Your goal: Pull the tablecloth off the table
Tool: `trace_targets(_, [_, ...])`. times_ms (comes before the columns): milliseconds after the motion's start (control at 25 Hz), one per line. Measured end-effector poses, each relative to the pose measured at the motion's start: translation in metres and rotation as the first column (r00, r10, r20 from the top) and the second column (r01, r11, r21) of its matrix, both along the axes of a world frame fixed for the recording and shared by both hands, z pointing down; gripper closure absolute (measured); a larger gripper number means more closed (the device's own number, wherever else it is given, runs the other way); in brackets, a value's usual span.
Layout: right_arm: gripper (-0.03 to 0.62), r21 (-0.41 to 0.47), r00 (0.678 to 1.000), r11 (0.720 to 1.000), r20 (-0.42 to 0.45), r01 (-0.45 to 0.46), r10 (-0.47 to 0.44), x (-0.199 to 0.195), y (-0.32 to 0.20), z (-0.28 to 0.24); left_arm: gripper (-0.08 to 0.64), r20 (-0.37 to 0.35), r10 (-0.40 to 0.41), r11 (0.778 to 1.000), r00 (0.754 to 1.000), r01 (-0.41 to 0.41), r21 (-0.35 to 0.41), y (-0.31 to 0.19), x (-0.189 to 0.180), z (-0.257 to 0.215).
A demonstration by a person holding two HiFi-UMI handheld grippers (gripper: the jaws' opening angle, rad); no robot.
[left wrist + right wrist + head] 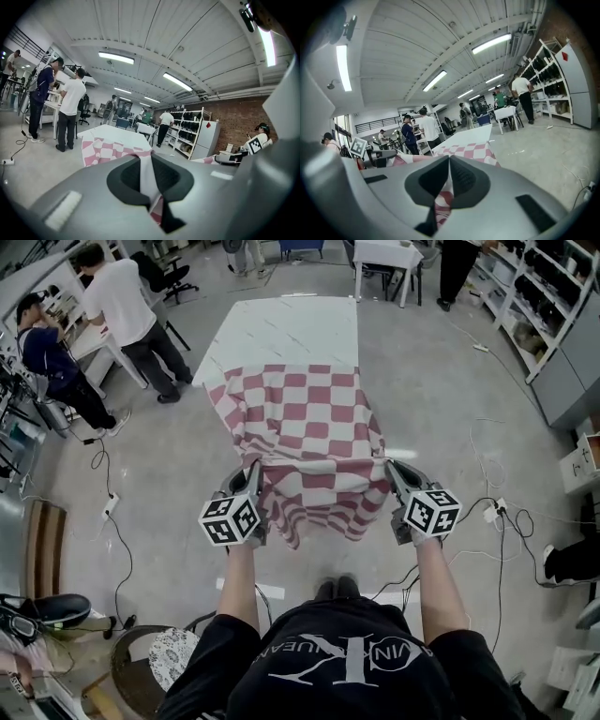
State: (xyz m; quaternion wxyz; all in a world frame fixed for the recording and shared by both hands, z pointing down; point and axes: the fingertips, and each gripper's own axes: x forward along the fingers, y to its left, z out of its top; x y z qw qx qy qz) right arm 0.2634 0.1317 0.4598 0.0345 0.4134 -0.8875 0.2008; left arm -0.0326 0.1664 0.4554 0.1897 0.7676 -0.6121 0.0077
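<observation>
A red-and-white checked tablecloth (300, 432) covers the near half of a long white table (286, 329); its near edge hangs down toward me. My left gripper (253, 468) is shut on the cloth's near left corner, and in the left gripper view the cloth (152, 180) is pinched between the jaws. My right gripper (389, 468) is shut on the near right corner, where the cloth (443, 199) shows squeezed in the jaws. Both grippers are held level just in front of the table's near end. The far half of the tabletop lies bare.
Two people (122, 306) stand at a bench left of the table. Cables (487, 512) and a power strip (110, 505) lie on the grey floor. Shelving (539, 296) lines the right wall. A white table with chairs (384, 259) stands beyond the far end.
</observation>
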Motion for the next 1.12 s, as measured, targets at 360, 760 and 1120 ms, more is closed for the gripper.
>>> trace_targets(360, [0.581,-0.030,0.999,0.998,-0.019,-0.052,0.051,0.007,0.026,0.014,0.541,-0.021,0.044,0.999,0.999,-0.044,-0.029,0.012,0.006,0.019])
trace_targets(760, [0.581,-0.005,1.000,1.000,0.011,-0.027,0.027,0.018,0.043,0.002,0.541,0.005,0.012,0.999,1.000,-0.013,0.050,0.044,0.016,-0.009])
trace_targets(1120, [0.581,0.064,1.000,0.997,0.004,0.030,-0.031,0.003,0.035,-0.015,0.541,0.041,-0.040,0.993,0.998,0.035,0.114,0.049,0.005,-0.032])
